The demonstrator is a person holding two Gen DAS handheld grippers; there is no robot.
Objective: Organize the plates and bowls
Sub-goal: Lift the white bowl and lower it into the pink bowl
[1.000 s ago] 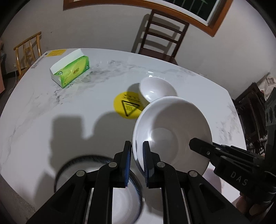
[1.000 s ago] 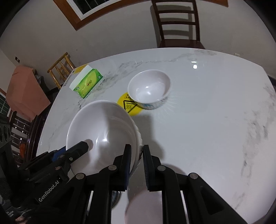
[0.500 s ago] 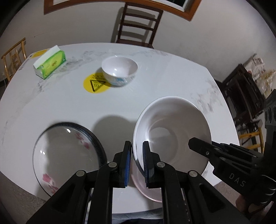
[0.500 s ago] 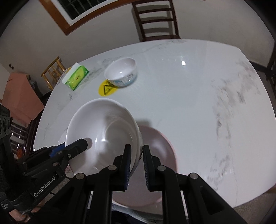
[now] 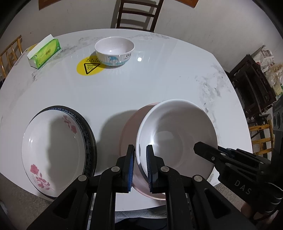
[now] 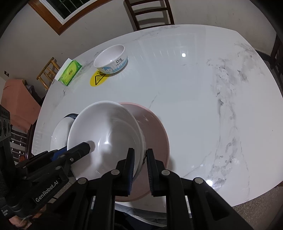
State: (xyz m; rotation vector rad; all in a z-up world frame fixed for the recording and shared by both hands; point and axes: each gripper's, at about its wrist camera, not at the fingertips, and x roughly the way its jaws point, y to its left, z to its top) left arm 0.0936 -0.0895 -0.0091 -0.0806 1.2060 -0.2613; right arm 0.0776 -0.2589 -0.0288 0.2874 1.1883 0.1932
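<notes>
Both grippers hold one large white bowl (image 5: 178,139) by opposite rims. My left gripper (image 5: 140,166) is shut on its left rim; my right gripper (image 6: 139,169) is shut on its right rim. The white bowl (image 6: 106,138) hangs tilted just above a pink bowl (image 5: 130,131), which sits at the table's near edge and also shows in the right wrist view (image 6: 155,141). A rose-patterned dish (image 5: 53,152) on a dark-rimmed plate lies to the left. A small white bowl with blue print (image 5: 114,51) stands far back.
A green tissue box (image 5: 45,53) and a yellow warning sticker (image 5: 89,67) lie at the far left of the white marble table (image 5: 159,79). A wooden chair (image 5: 138,14) stands behind the table; dark furniture (image 5: 253,85) is to the right.
Both grippers have carried the white bowl back toward the near edge of the table. The pink bowl and the rose dish have come into full view beneath and beside it.
</notes>
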